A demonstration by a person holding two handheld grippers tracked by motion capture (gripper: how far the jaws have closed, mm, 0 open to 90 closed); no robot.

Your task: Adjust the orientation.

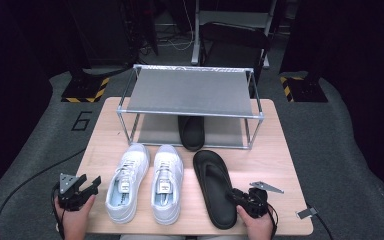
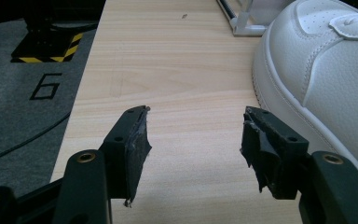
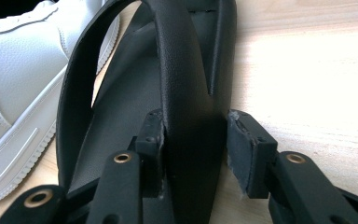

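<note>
A black flip-flop (image 1: 212, 180) lies toe-away on the wooden table (image 1: 275, 160), right of a pair of white sneakers (image 1: 127, 180) (image 1: 166, 182). My right gripper (image 1: 234, 194) sits at the flip-flop's near right side. In the right gripper view its jaws (image 3: 193, 140) straddle the flip-flop's strap (image 3: 186, 84), with both pads against it. My left gripper (image 1: 91, 184) rests near the table's front left corner, left of the left sneaker (image 2: 326, 79). Its jaws (image 2: 196, 135) stand wide apart over bare wood with nothing between them.
A metal-framed shoe rack (image 1: 190, 92) with a grey shelf stands at the back of the table. A second black flip-flop (image 1: 191, 132) lies under it, its heel poking out toward me. Cables trail off both front corners onto the grey floor.
</note>
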